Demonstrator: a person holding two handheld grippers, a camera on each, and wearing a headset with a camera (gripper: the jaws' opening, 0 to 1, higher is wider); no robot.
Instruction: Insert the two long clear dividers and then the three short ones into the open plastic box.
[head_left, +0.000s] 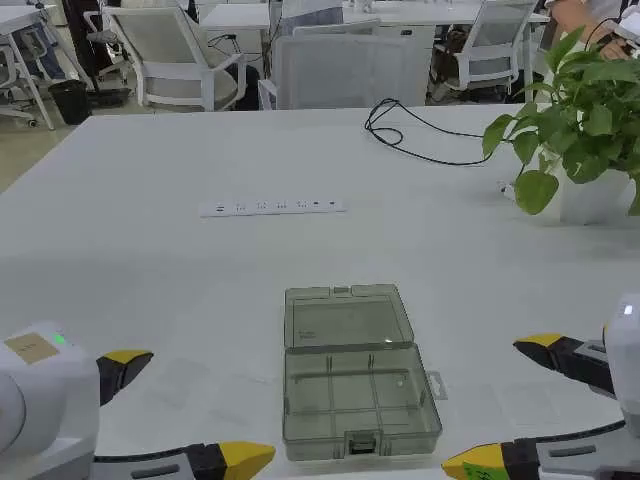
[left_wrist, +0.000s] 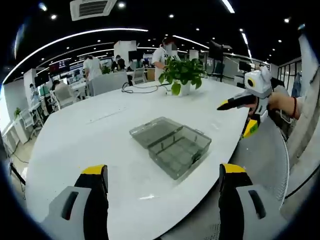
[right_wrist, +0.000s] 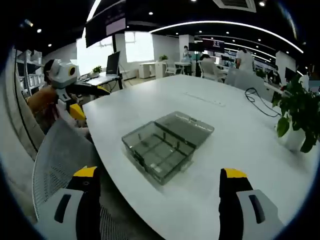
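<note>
Jaws stand wide apart on the left gripper (left_wrist: 162, 169) and on the right gripper (right_wrist: 159, 172); both are empty and hang at the near edge of the table (head_left: 150, 260), one on either side of the open plastic box (head_left: 330, 440). The box sits between them, well apart from both, with its lid (head_left: 348, 322) laid flat behind it. Clear dividers (head_left: 372, 385) seem to stand in a grid inside already; I cannot count them. Such strips are probably light, thin, stiff but springy, slick and hard to see, so a gentle pinch on the top edge near the middle would suit. The box looks light enough to skid on the smooth white top, so bracing a side wall may help. Farther out lie a power strip (head_left: 272, 207) and a black cable (head_left: 400, 135), a potted plant (head_left: 585, 130) stands at the right, and office chairs (head_left: 180, 55) wait beyond in a bright open office
</note>
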